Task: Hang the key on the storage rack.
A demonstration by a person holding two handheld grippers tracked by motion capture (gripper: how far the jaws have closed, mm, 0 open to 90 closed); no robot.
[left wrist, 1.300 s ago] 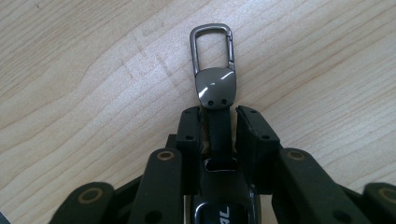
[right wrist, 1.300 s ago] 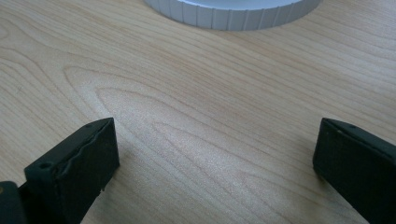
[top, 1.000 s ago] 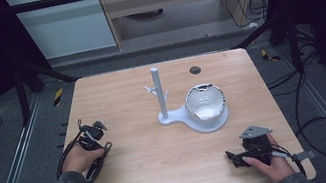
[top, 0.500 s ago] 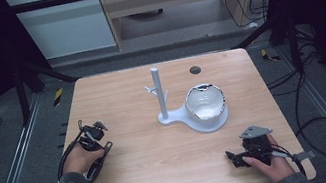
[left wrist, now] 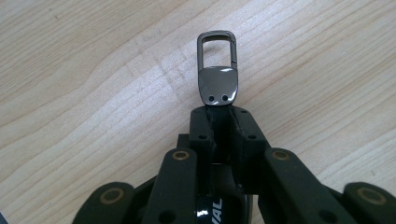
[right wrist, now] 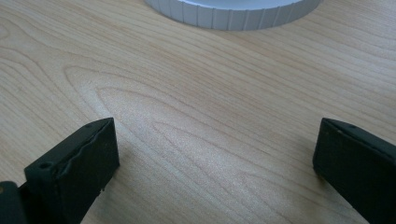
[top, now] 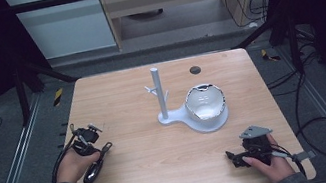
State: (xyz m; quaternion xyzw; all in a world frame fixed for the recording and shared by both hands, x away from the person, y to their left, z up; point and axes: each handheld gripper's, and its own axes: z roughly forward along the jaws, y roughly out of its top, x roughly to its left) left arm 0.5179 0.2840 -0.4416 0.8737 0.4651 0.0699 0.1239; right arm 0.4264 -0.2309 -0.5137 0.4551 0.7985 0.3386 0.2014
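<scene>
My left gripper [left wrist: 219,116]: jaws clamped on the strap end of a key clip [left wrist: 216,70]; I hold it low over the near left of the table [top: 122,103].
Key clip: dark metal, its snap-hook loop pointing straight out ahead of my jaws, so its long axis runs in line with the gripper; in the left gripper view it hangs just above the wood, touching or not I cannot tell.
My right gripper [top: 236,157]: jaws spread wide with bare wood between them, resting at the near right corner.
Stand [top: 159,97]: a white post with small pegs on its side, rising from a white base near the table's middle.
Dish [top: 205,103]: a white bowl on that base, just right of the post; its ribbed rim [right wrist: 233,11] lies far ahead of my right jaws.
Key relation: the pegs lie to the right of and farther than my left gripper, well apart; my left hand [top: 74,163] carries the clip, so I judge the move is its own, the loop leading toward a peg.
Nearer hand: my right sits closer to the dish but holds nothing.
</scene>
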